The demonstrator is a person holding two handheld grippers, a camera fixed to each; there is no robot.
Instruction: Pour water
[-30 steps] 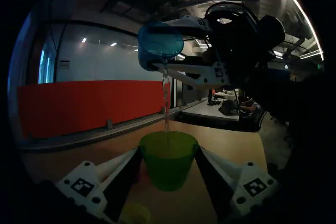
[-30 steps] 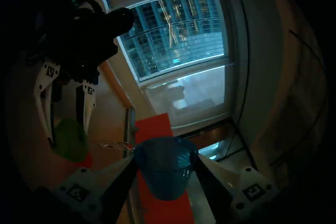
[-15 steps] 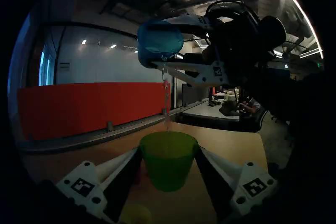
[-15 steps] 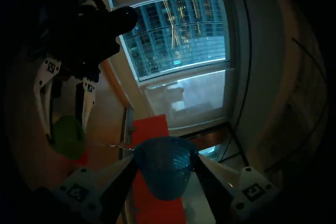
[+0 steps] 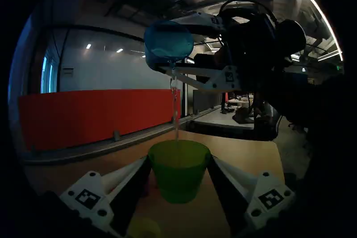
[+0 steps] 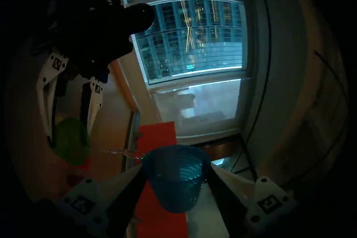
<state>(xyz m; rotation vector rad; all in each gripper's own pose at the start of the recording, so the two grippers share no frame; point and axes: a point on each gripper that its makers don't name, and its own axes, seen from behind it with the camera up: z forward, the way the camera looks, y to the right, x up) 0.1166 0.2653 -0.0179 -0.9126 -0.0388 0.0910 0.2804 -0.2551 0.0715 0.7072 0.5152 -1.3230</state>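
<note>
A red partition (image 5: 89,113) was seen behind the table (image 5: 250,153); nothing was judged to obstruct. The green cup (image 5: 178,175) was clamped upright by the left gripper (image 5: 178,160), the tipped blue cup (image 5: 168,43) by the right gripper (image 6: 176,166) above. Pouring was judged under way, a thin stream (image 5: 175,108) falling; righting would be needed next.

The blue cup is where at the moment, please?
In the left gripper view, the blue cup is tipped in the right gripper, above the green cup held by the left gripper.
</note>
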